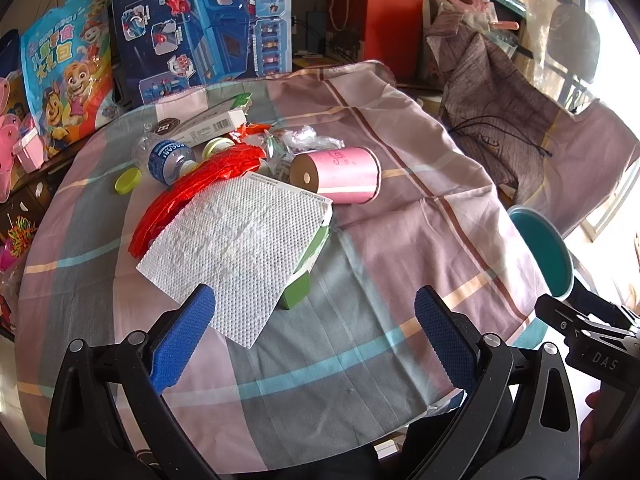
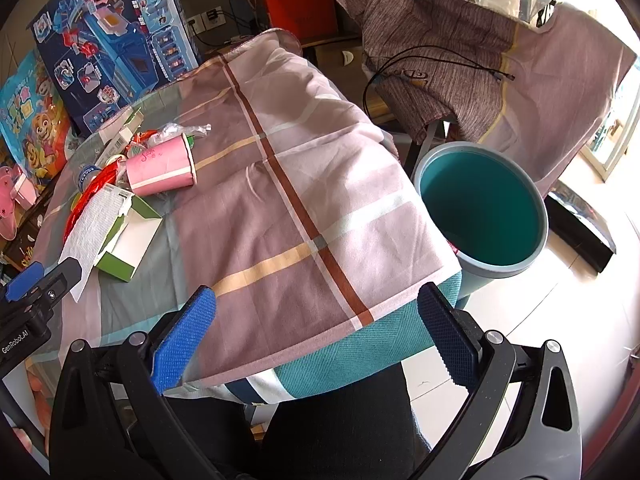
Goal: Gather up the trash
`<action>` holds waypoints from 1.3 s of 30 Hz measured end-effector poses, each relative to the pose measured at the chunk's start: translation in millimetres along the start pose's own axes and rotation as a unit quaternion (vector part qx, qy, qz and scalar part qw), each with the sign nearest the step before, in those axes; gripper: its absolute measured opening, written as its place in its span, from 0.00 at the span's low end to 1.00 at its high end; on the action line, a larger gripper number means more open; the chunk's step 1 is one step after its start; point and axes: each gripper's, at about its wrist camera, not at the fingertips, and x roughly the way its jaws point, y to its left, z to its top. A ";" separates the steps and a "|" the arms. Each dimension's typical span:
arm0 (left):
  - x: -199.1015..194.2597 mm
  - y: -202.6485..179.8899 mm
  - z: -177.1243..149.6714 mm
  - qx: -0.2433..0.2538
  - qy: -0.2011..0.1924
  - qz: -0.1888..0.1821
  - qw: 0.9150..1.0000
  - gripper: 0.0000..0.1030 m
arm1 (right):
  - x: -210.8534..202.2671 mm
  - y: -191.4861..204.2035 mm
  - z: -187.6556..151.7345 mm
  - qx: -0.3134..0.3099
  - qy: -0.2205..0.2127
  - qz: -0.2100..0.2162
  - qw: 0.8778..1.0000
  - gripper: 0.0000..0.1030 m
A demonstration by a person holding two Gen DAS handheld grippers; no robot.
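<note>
A heap of trash lies on the cloth-covered table point(image 1: 360, 240): a white paper towel point(image 1: 236, 248) over a green box point(image 1: 308, 264), a red plastic bag point(image 1: 192, 192), a pink paper cup point(image 1: 340, 176) on its side, a crushed bottle point(image 1: 168, 160), a yellow cap point(image 1: 128, 181) and a white carton point(image 1: 208, 124). My left gripper point(image 1: 314, 312) is open, just short of the towel's near edge. My right gripper point(image 2: 316, 312) is open over the table's right edge, nothing between its fingers. A teal bin point(image 2: 484, 208) stands on the floor right of the table. The pink cup point(image 2: 160, 168) and the towel point(image 2: 96, 228) also show in the right wrist view.
Toy boxes point(image 1: 204, 24) and a bright gift bag point(image 1: 68, 76) stand behind the table. A chair draped with grey clothing point(image 2: 432, 52) and a black cable sits at the back right. A person's dark-clad legs point(image 2: 340, 420) are below the table's near edge.
</note>
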 end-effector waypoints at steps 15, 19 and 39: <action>1.2 0.6 -1.7 -0.006 0.001 0.001 1.000 0.97 | 1.2 0.8 2.8 0.000 0.006 -0.003 1.000 0.94; 6.3 7.0 -4.8 -0.016 0.008 0.004 1.000 0.97 | 4.6 1.5 2.6 -0.001 0.013 0.001 1.000 0.94; 64.8 84.2 27.5 -0.034 0.048 0.003 0.998 0.97 | 42.4 38.7 34.4 -0.044 0.036 0.012 0.998 0.94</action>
